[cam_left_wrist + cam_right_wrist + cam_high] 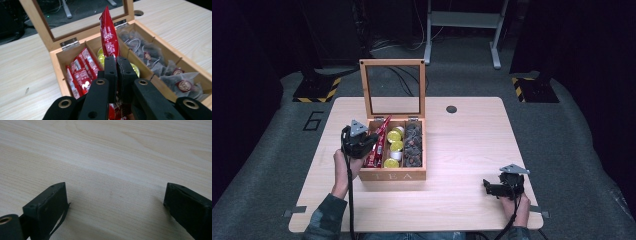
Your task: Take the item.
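Packet (109,37) lifted from tea box (393,175).
Left tool (116,65) pinched the red packet; right tool (115,202) gaped wide over the tabletop (112,157).

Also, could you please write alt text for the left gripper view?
The left gripper is shut on a red packet, holding it upright above an open wooden tea box. Inside lie more red packets, yellow items and tea bags.

Red sachet (109,37) upright (pinched), above tea box (58,61).
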`<action>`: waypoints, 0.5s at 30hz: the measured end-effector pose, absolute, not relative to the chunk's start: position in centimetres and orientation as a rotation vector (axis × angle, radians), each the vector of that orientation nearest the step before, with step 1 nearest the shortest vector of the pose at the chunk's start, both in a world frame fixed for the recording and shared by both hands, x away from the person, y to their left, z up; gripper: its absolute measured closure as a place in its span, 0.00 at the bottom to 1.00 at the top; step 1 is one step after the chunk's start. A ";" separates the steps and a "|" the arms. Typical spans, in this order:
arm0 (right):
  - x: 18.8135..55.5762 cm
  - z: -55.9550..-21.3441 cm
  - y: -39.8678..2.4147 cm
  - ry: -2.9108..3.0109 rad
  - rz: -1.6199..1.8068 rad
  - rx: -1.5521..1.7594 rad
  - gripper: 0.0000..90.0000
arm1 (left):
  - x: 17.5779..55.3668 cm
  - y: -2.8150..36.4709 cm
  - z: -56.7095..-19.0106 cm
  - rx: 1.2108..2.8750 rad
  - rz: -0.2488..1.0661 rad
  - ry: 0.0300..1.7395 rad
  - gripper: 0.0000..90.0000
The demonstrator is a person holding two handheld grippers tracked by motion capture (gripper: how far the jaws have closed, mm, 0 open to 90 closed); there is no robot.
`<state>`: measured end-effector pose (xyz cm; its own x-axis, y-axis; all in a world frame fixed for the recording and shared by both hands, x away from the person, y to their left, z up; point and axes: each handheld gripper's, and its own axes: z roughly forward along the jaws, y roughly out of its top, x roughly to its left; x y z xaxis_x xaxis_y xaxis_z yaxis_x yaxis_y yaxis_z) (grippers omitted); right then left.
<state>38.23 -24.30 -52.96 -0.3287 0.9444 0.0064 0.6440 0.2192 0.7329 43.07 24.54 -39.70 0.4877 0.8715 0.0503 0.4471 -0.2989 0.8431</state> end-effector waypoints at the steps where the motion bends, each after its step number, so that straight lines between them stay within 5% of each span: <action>1: 38.2 -53.0 -24.3 2.054 0.902 1.464 0.05 | 43.0 24.4 -39.6 1.924 0.659 1.088 0.96; 15: 38.2 -53.0 -24.3 2.057 0.898 1.459 0.05 | 42.9 21.5 -39.4 1.941 0.645 1.008 0.96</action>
<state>38.23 -24.34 -52.96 -0.3314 0.9435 0.0021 0.6429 0.2242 0.7324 42.91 21.54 -39.36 0.5451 0.8360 0.0623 0.4072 -0.3290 0.8521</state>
